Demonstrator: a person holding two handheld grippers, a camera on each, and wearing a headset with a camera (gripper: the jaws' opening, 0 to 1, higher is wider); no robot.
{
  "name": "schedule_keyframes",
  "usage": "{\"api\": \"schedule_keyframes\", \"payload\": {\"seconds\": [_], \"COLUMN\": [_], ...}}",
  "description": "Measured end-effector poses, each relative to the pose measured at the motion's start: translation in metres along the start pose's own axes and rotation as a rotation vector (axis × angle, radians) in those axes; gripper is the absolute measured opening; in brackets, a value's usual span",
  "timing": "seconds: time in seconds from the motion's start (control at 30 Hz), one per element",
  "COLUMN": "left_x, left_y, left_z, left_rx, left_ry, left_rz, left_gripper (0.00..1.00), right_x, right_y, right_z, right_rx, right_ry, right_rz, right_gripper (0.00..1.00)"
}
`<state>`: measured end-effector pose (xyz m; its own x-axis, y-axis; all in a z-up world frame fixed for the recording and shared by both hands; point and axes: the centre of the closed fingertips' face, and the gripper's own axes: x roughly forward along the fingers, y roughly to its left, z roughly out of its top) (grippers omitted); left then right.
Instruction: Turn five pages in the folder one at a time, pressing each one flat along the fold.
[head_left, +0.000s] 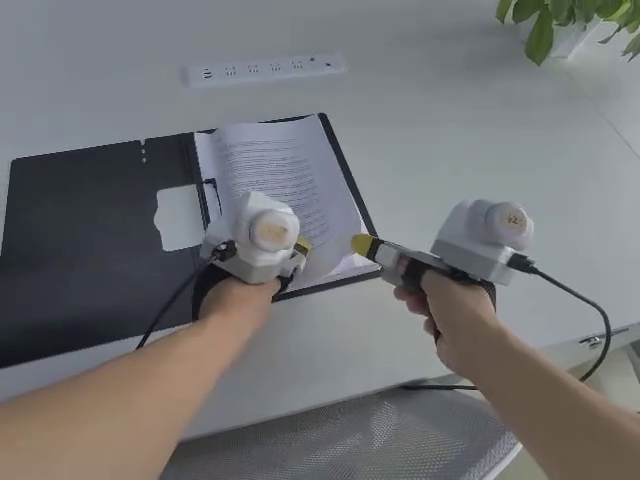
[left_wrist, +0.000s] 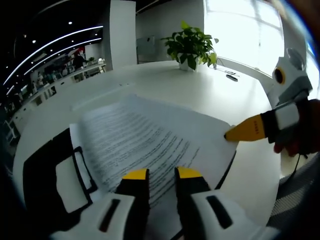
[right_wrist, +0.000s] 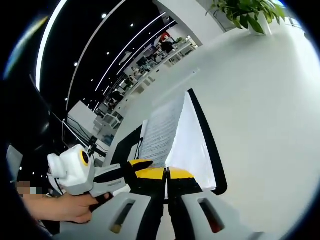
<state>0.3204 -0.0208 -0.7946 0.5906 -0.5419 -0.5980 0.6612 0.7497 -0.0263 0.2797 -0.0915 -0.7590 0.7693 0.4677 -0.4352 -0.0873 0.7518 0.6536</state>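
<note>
A black folder (head_left: 90, 230) lies open on the white table, its dark left cover flat. The stack of printed pages (head_left: 280, 170) sits on its right half. The top page (right_wrist: 187, 140) is raised at its lower right corner, showing its white underside. My right gripper (head_left: 360, 244) is shut on that corner, seen also from the left gripper view (left_wrist: 245, 131). My left gripper (head_left: 300, 250) rests low over the lower part of the page (left_wrist: 145, 130), its yellow-tipped jaws a narrow gap apart (left_wrist: 161, 175) with nothing between them.
A white power strip (head_left: 265, 69) lies beyond the folder. A potted plant (head_left: 570, 20) stands at the far right corner. The table's front edge (head_left: 330, 385) runs close under my hands, with a mesh chair seat (head_left: 380, 440) below it.
</note>
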Motion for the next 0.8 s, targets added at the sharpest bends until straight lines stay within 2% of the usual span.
{"api": "schedule_keyframes", "payload": {"seconds": [0.37, 0.47, 0.63, 0.8], "left_x": [-0.037, -0.049, -0.073, -0.096], "left_y": [0.031, 0.037, 0.053, 0.069], "left_z": [0.009, 0.011, 0.012, 0.013], "left_rx": [-0.053, -0.065, -0.102, -0.114], "left_ry": [-0.055, -0.075, -0.099, -0.123], "left_rz": [0.044, 0.054, 0.079, 0.108], "left_gripper": [0.16, 0.17, 0.17, 0.18], "right_x": [0.002, 0.004, 0.008, 0.014], "right_y": [0.06, 0.075, 0.099, 0.126], "right_z": [0.008, 0.008, 0.009, 0.007], "right_rx": [-0.083, -0.102, -0.12, -0.146], "right_ry": [-0.032, -0.035, -0.037, -0.033], "right_rz": [0.126, 0.152, 0.195, 0.245], "right_gripper": [0.0, 0.0, 0.0, 0.0]}}
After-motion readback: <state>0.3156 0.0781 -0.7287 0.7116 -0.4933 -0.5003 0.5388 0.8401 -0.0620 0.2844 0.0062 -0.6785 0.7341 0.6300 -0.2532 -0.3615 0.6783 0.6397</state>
